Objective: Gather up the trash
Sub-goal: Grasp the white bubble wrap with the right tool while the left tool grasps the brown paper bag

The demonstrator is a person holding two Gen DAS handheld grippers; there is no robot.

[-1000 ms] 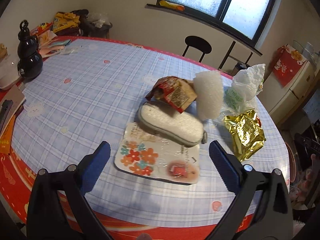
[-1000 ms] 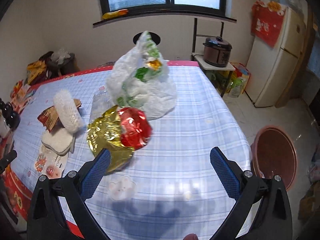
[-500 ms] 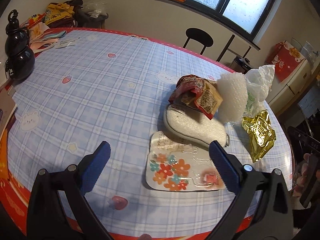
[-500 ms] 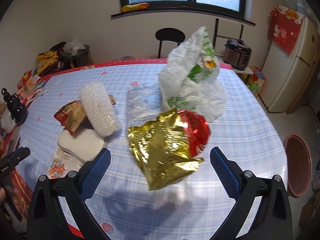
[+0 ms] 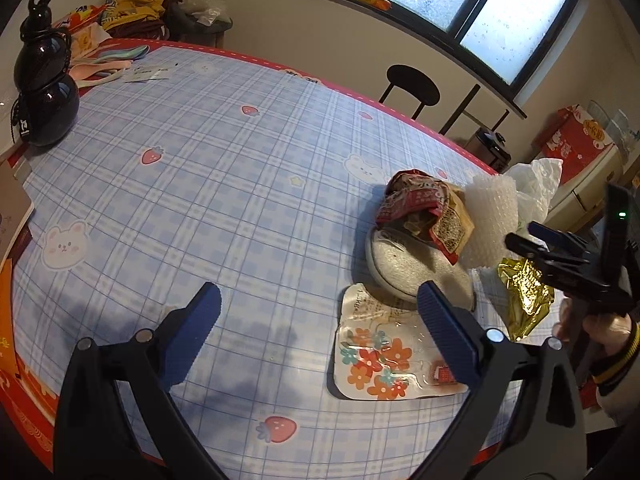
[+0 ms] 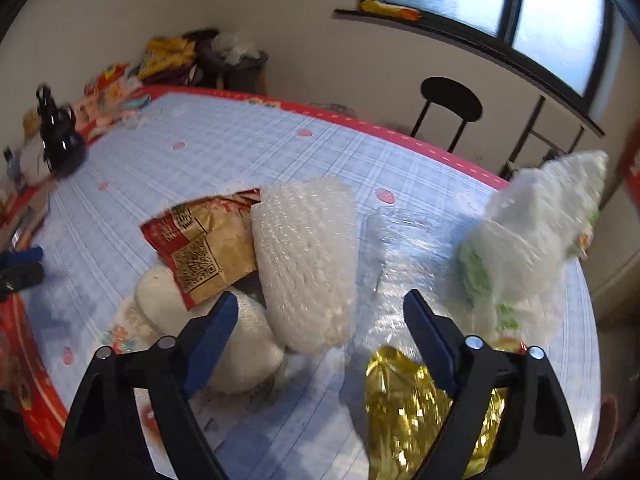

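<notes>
Left wrist view: the left gripper [image 5: 318, 306] hangs over the round table [image 5: 200, 184] with its two blue fingers spread wide and nothing between them. At the far left stands one black bottle [image 5: 42, 80], and the left frame edge cuts off the things beside it. The trash lies in one cluster at the right: a flat flowered wrapper [image 5: 384, 354] nearest, partly hidden behind the right finger; a white pouch [image 5: 404, 268] behind it; a red and brown snack bag [image 5: 430, 212] resting on the pouch, its print too small to read. Right of that stand one roll of bubble wrap [image 5: 490, 220] and a white plastic bag [image 5: 534, 186], with a gold foil wrapper [image 5: 524, 298] near the edge. The right gripper [image 5: 560, 256] reaches in from the right, over the foil; this view does not show its spread.

Right wrist view, blurred: the right gripper [image 6: 318, 320] is also spread wide and empty, low over the cluster. The snack bag [image 6: 200, 246] shows a QR code; other writing is unreadable. The bubble wrap [image 6: 306, 262] sits between the fingers' lines, the gold foil [image 6: 404, 404] is half hidden under the right finger, and the plastic bag [image 6: 528, 244] is smeared.
</notes>
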